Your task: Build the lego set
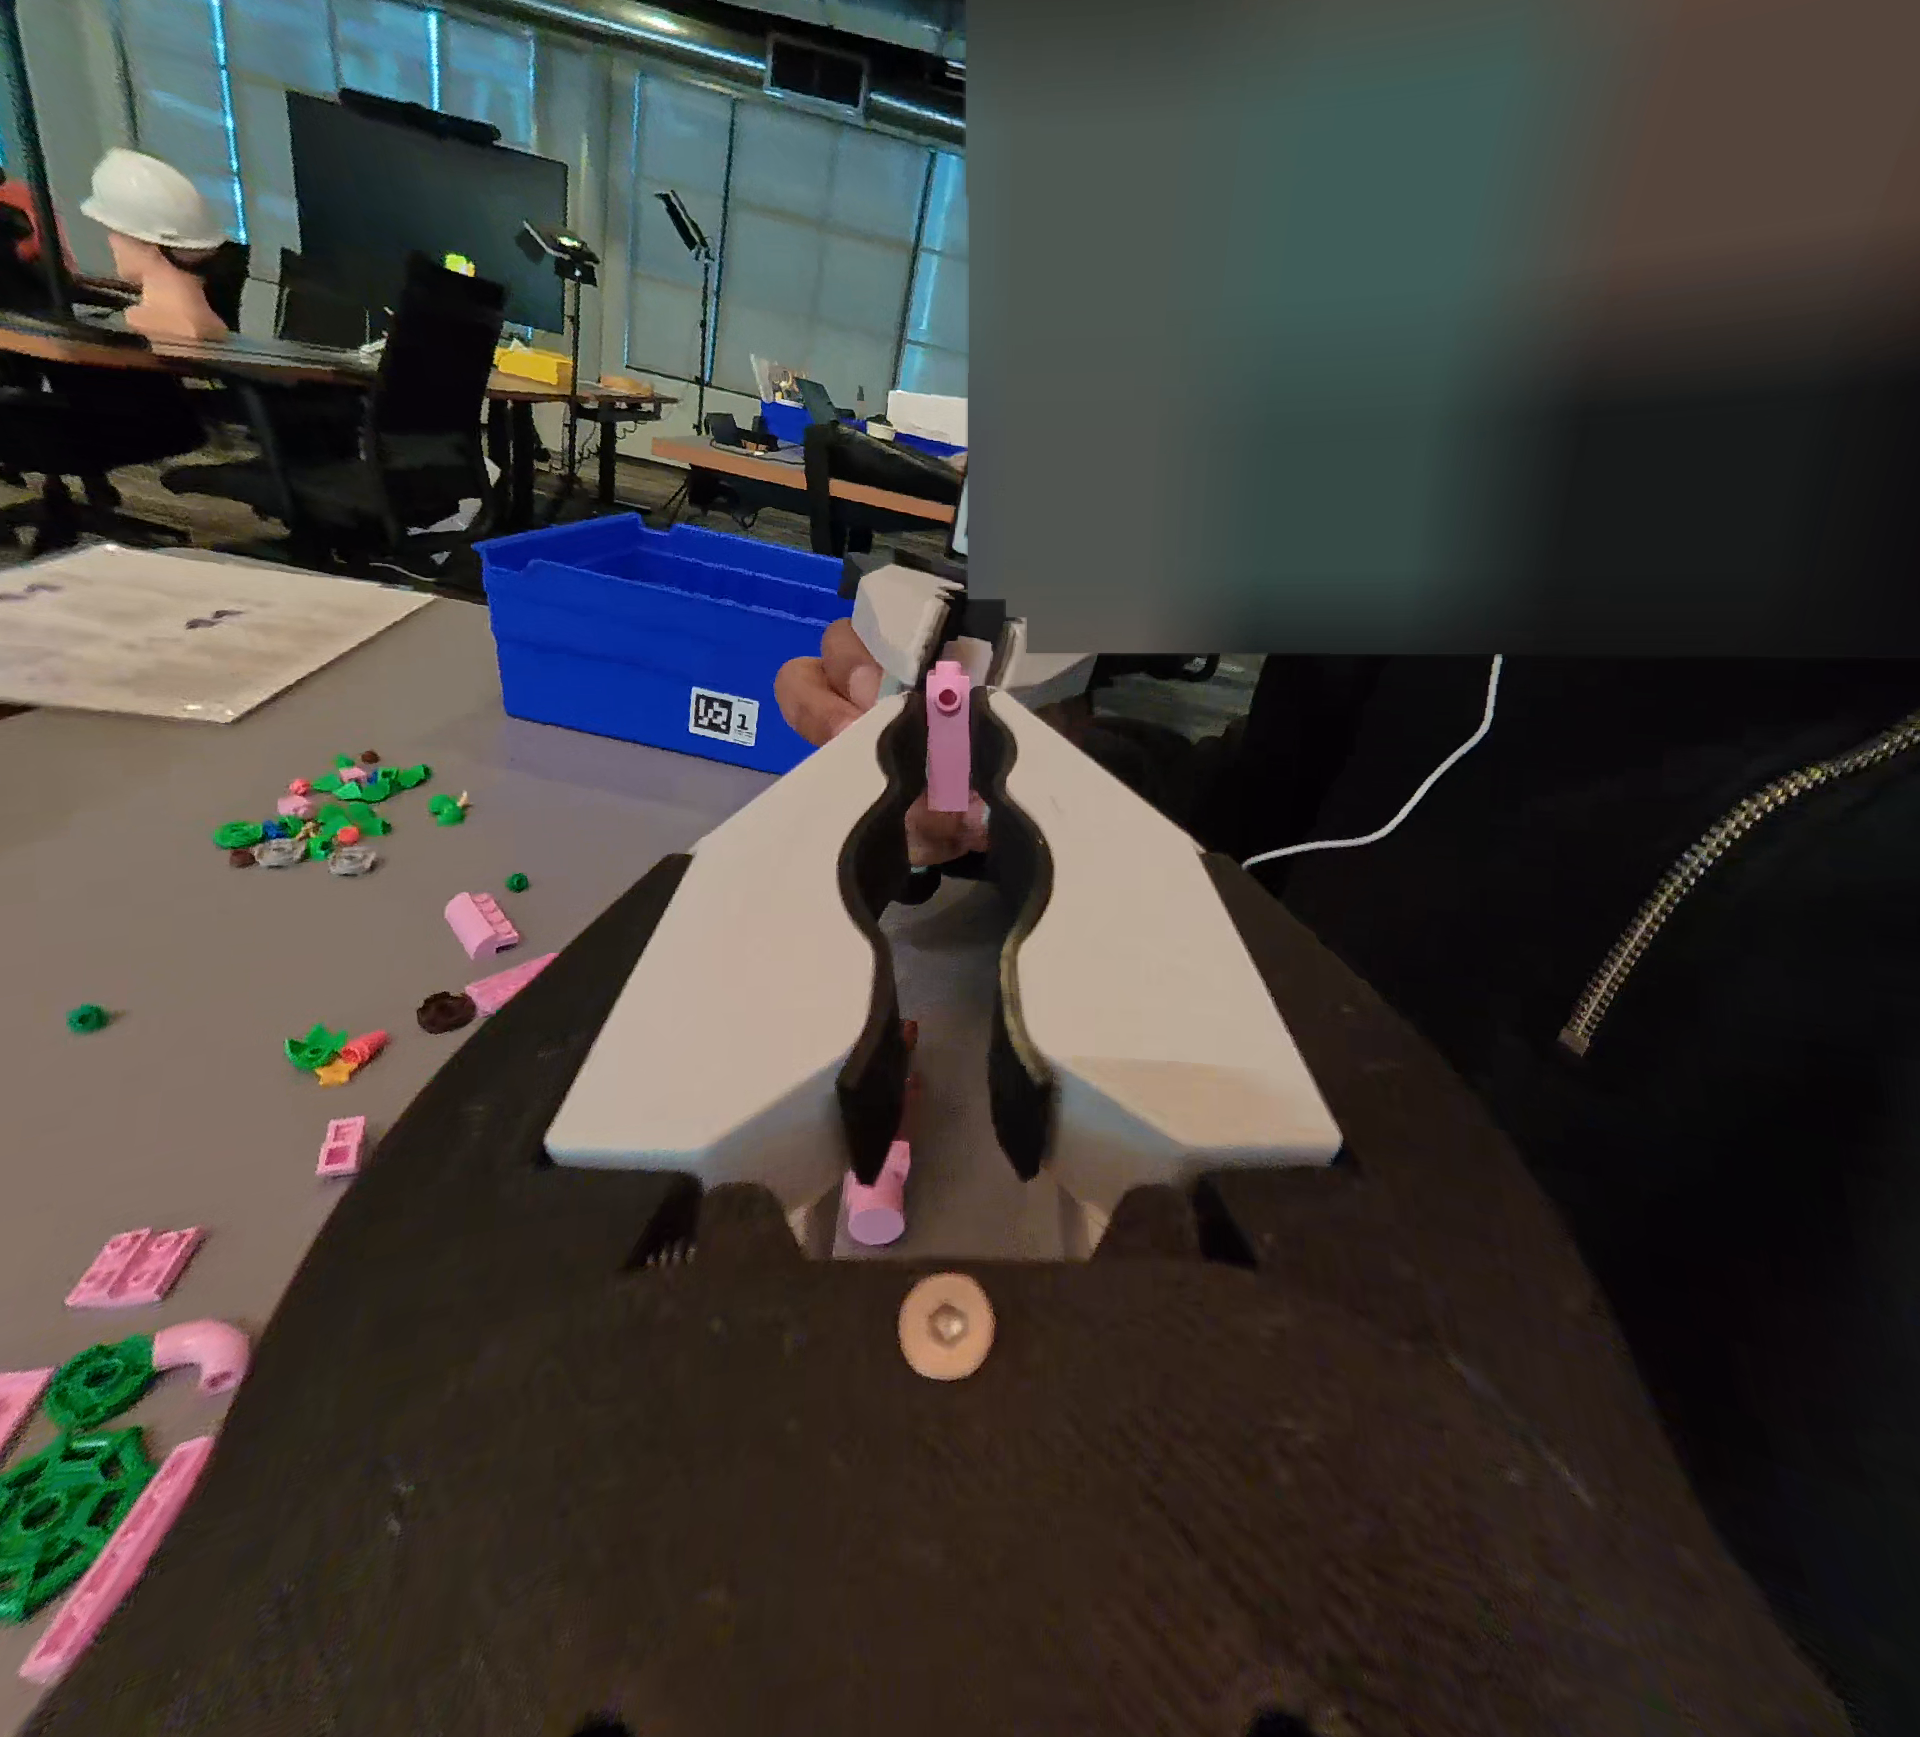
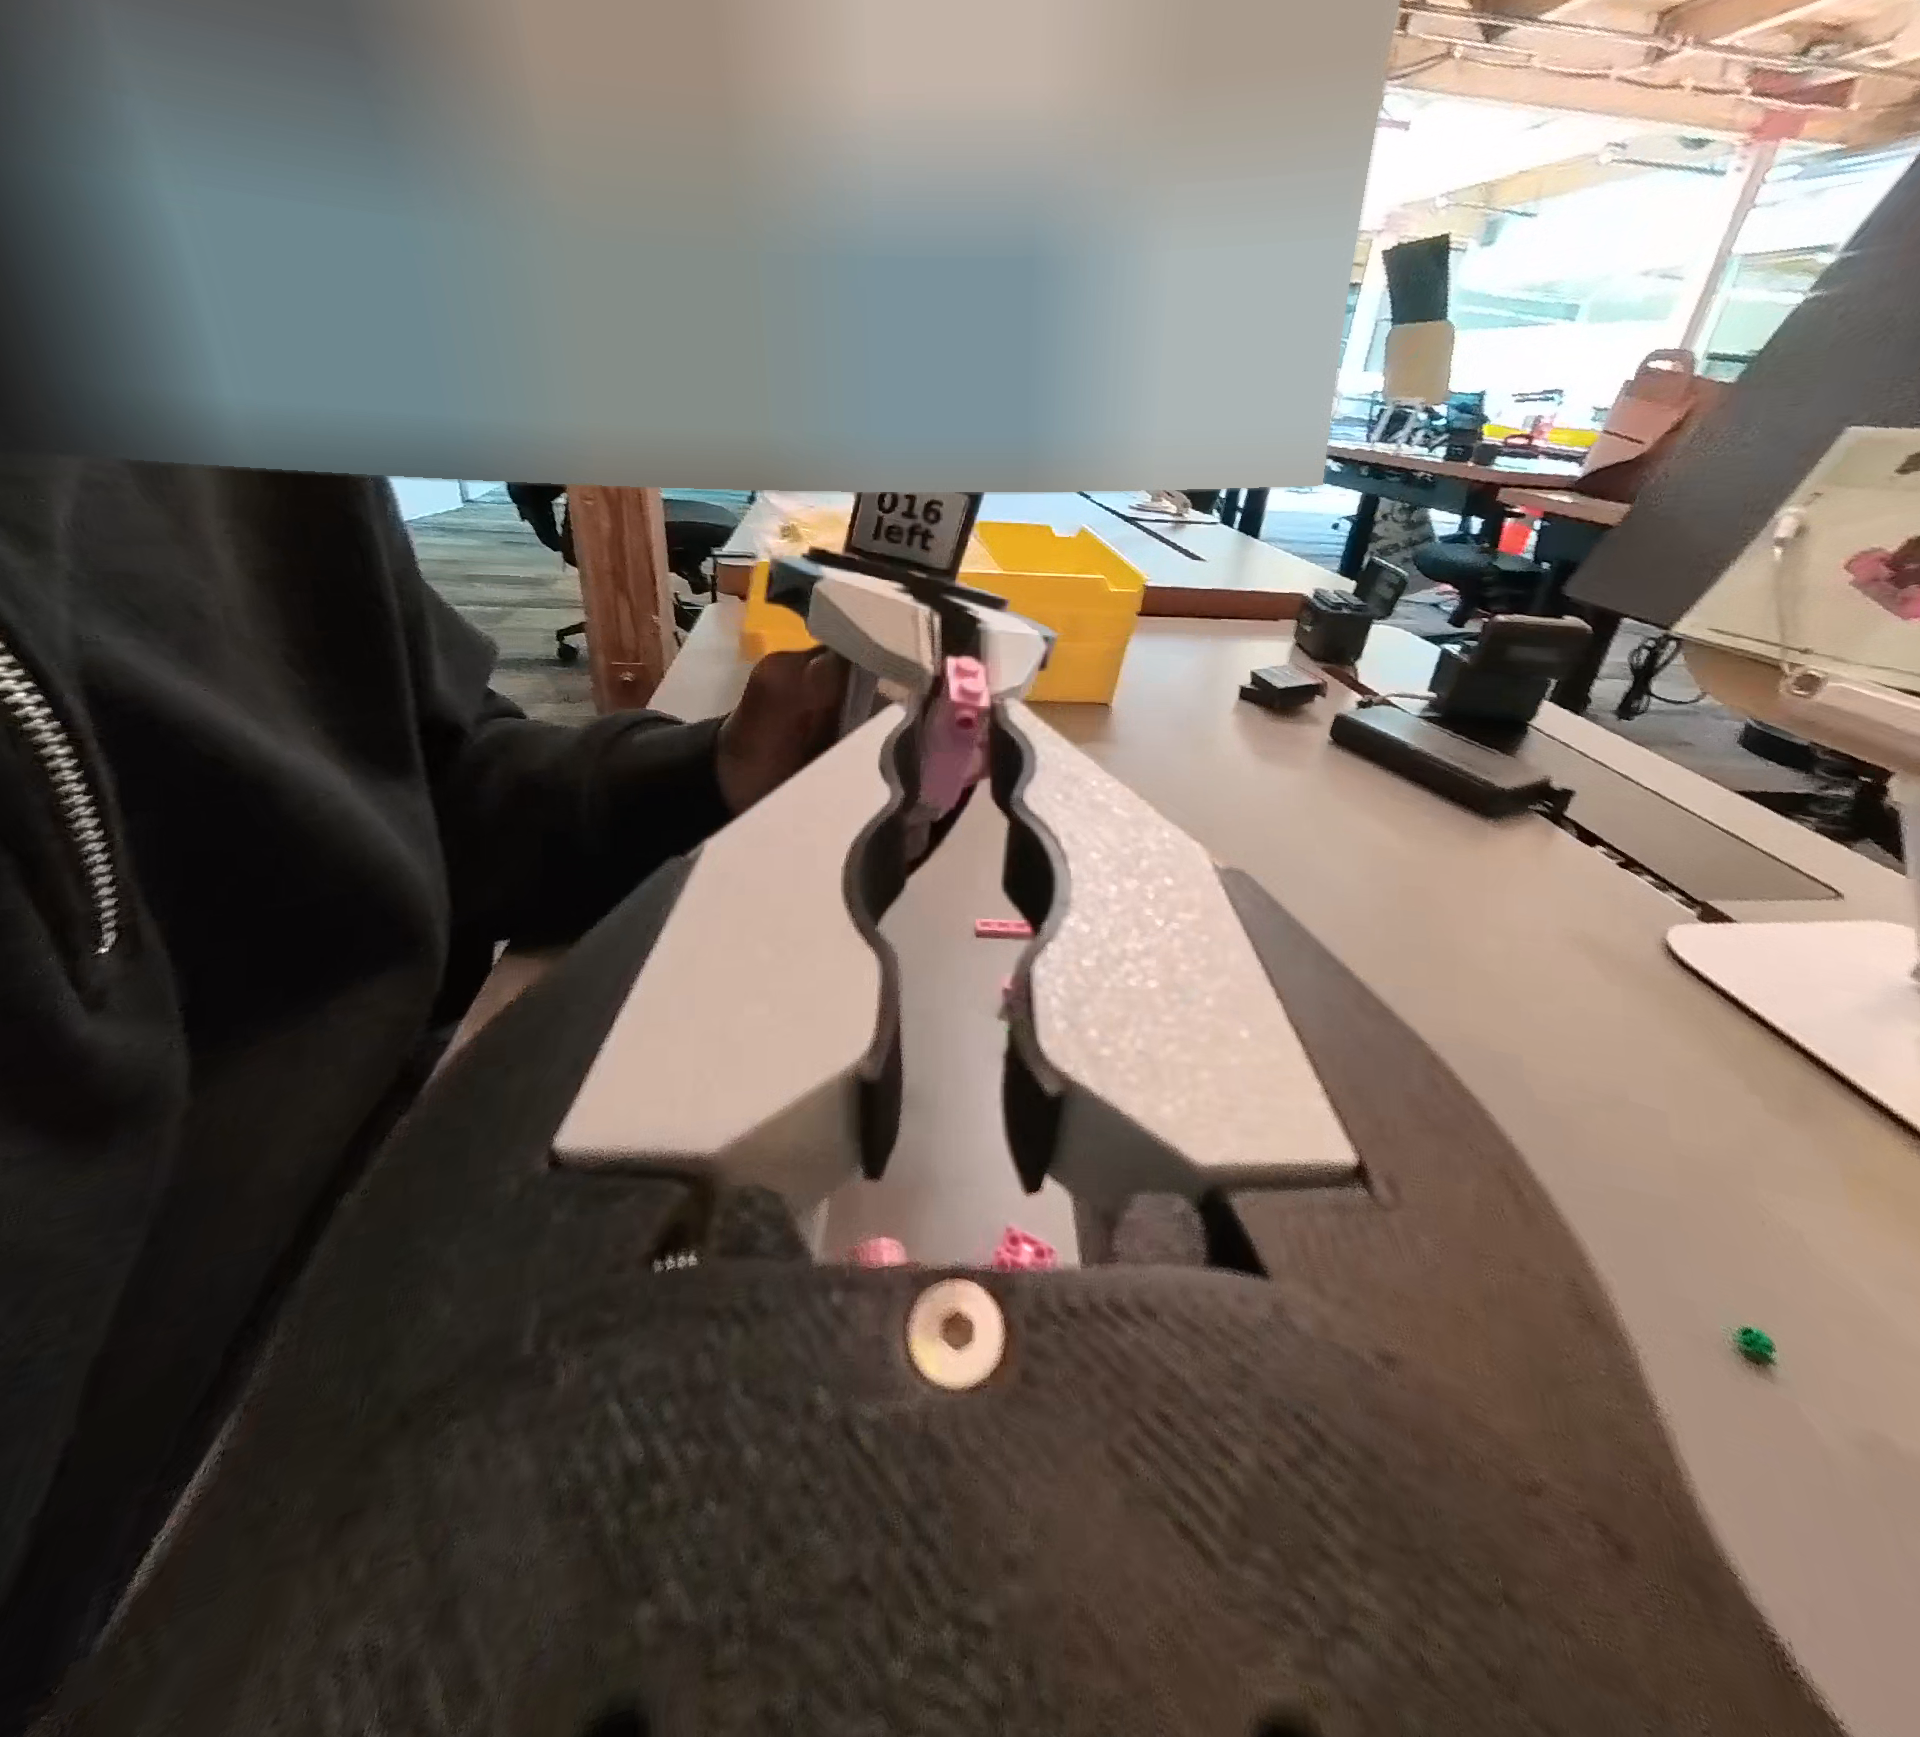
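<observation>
Assembly in mid-air is the step you have in hand: both tools are raised above the counter (image 1: pixel 582 814) and meet tip to tip in front of your chest. Your left gripper (image 1: pixel 951 731) has its jaws nearly closed on a tall pink brick (image 1: pixel 945 742), held upright with a single stud facing the camera. Your right gripper (image 2: pixel 961 731) also has its jaws drawn in around a pink piece (image 2: pixel 954 737), tilted and carrying studs on top — from this view I cannot tell whether it is the same brick or a second part being mated to it. The left gripper's white nose (image 2: pixel 914 638) sits just beyond that piece, touching or almost touching.

The rest of the set is still loose: green leaves and small bits (image 1: pixel 332 814) lie scattered on the counter to your left, with pink plates (image 1: pixel 133 1266) and green wheel-like pieces (image 1: pixel 62 1479) nearer you, well apart from the blue bin (image 1: pixel 644 648).

By my reading, the build is at an early stage. The next move calls for squaring the two pink parts — studs lined up with the sockets — then pressing them together with a firm hold, since a tilted piece could twist out of the jaws.
</observation>
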Motion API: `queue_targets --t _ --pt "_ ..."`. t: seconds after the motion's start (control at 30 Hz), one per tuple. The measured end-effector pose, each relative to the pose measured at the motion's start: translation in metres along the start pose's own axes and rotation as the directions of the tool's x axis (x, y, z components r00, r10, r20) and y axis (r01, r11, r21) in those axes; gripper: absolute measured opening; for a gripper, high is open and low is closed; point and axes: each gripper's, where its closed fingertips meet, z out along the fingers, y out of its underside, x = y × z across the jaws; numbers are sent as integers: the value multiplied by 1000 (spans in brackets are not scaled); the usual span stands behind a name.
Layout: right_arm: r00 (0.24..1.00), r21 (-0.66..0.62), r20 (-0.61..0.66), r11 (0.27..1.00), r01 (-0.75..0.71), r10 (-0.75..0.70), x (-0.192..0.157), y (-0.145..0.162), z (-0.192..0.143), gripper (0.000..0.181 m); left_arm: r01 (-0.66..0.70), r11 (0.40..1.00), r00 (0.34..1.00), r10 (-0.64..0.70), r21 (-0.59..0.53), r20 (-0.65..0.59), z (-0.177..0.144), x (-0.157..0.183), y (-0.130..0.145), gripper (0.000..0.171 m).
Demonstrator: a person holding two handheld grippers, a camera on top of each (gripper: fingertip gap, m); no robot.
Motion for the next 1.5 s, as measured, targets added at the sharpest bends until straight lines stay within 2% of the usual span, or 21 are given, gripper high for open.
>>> queue_targets --t 0.2,0.4,0.7,0.9,1.03,1.27,1.3,1.37,1.4,1.5 --pt "998 3 59 1000 -28 28 -7 0 0 7 -75 997 997 74 -25 -7 4 8 3 6" --pt "995 -21 82 999 -46 48 -10 1 0 6 -87 996 996 86 -26 -15 4 10 3 6" --pt "997 -45 72 998 38 -35 -13 1 -1 6 -51 998 997 50 -23 -52 5 13 2 5" --pt "996 -56 83 997 46 -42 -14 2 -2 6 -77 996 996 75 -35 -44 6 14 4 5" --pt "996 -51 90 999 -8 13 -13 1 -2 6 -117 992 993 116 -41 -20 6 13 4 6" --pt "996 -63 70 996 -60 64 -4 8 -1 6 -79 994 996 81 -70 32 5 2 9 6" --pt "998 -63 53 997 -43 46 -1 9 0 7 -49 997 998 51 -58 41 5 -1 8 6" --pt "1000 -76 13 997 12 -11 1 12 1 30 13 1000 999 -12 -8 43 3 -5 3 6" --pt "1000 -87 2 996 28 -28 1 14 2 36 46 999 998 -47 23 40 1 -7 -1 6" --pt "999 -125 26 992 -22 25 -2 24 7 44 151 985 988 -153 87 19 -4 -14 -6 6"
